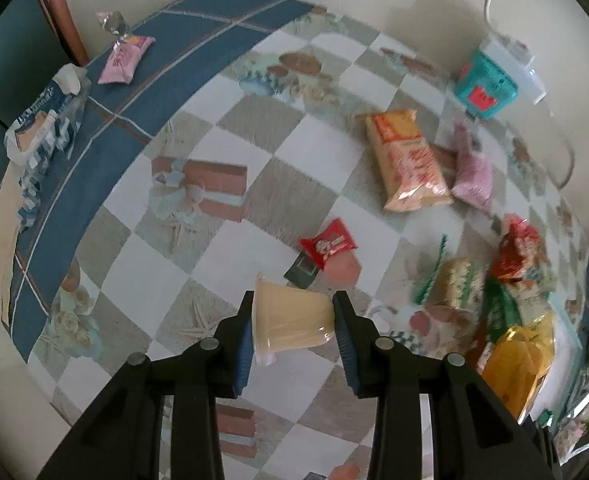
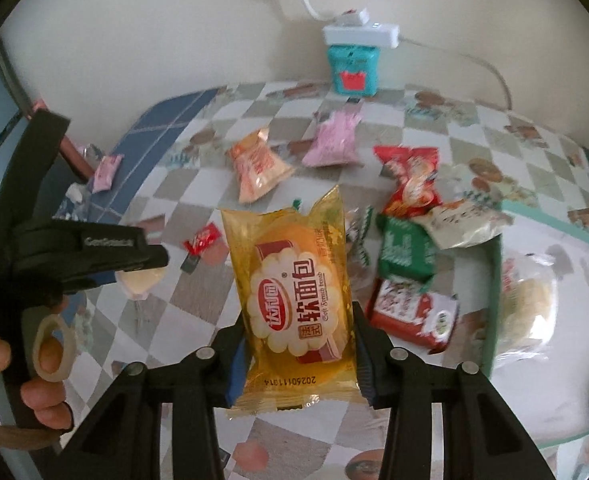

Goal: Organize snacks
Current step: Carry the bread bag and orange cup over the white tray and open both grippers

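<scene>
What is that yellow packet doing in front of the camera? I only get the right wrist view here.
Observer: The right gripper is clamped on the yellow bread packet.
Operator: And that black thing at my left edge?
Observer: That's the left gripper; its own camera shows both pads pressing a pale jelly cup, held sideways.
Operator: Anything I'm missing further left?
Observer: An opened blue-and-white bag on the blue border of the tablecloth.

The yellow bread packet [image 2: 294, 300] at the centre of the right wrist frame reads "软面包" with "Soft French bread" beneath, a red oval brand badge, and the sideways number "2026011314" along its lower seal. Other wrappers' print is too blurred to read.
</scene>
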Demonstrator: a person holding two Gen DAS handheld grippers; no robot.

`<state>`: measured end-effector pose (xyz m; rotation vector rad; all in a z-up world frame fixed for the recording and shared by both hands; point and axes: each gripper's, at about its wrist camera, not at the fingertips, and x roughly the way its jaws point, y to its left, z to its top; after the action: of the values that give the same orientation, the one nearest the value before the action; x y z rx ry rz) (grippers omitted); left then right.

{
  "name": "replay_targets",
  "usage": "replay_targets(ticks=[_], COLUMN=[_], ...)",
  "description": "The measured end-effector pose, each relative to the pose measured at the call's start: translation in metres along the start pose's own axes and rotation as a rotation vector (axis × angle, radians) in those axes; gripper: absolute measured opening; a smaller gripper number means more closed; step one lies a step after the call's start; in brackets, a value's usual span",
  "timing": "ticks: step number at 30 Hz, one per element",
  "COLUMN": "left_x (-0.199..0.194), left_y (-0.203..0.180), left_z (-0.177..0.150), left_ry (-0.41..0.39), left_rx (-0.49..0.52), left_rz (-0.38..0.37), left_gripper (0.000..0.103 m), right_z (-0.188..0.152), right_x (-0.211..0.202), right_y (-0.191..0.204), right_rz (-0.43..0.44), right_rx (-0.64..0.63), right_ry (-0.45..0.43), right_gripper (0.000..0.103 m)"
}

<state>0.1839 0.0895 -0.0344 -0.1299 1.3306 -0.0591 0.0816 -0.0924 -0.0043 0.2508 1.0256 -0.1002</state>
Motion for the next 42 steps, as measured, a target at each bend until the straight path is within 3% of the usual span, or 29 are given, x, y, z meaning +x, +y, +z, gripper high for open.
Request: replay_targets(ticks=[8,16,26,34,36,37,38,42], left_x=[-0.040,-0.050,-0.056,-0.033,-0.024,-0.021,-0.019,-0.017], left_y=[-0.040,-0.112,-0.226,-0.278,-0.285,-0.286,-0.286,-0.277], left_z=[-0.009,-0.037,-0.104,-0.158,-0.169,-0.172,-0.173,-0.166], left_ry=[-0.069,-0.068,-0.018,0.087,0.135,0.151,0.158,0.159], left_rx=[0.033,0.149,0.415,0.564,0.572,0.571,0.568,0.522], left_rz=[-0.048,-0.116,-0.204,-0.206,-0.219,-0.224,-0.225,-0.207], left_gripper=[0.039,0.039,0.039,0.039,0.052,0.064,0.068,0.072], right_z=[0.002,-0.012,-0.042,-0.063,-0.067,-0.069,-0.070,-0.071], right_x=[-0.020,-0.051,-0.076,-0.081,-0.082,-0.082,-0.081,-0.076], right_y=[-0.056,-0.143,-0.230,-0.281,-0.286,-0.289,-0.290,-0.290], right_rz=[-0.058,-0.122,-0.256,-0.287,-0.284,-0.278,-0.271,-0.269], right_rx=[0.124,0.296,0.439,0.551,0.571,0.583,0.589,0.588], right_ry=[-0.028,-0.068,-0.066,-0.040,-0.037,-0.035,-0.033,-0.022], right_gripper=[0.046,0.046,0.047,0.048,0.051,0.058,0.067,0.078])
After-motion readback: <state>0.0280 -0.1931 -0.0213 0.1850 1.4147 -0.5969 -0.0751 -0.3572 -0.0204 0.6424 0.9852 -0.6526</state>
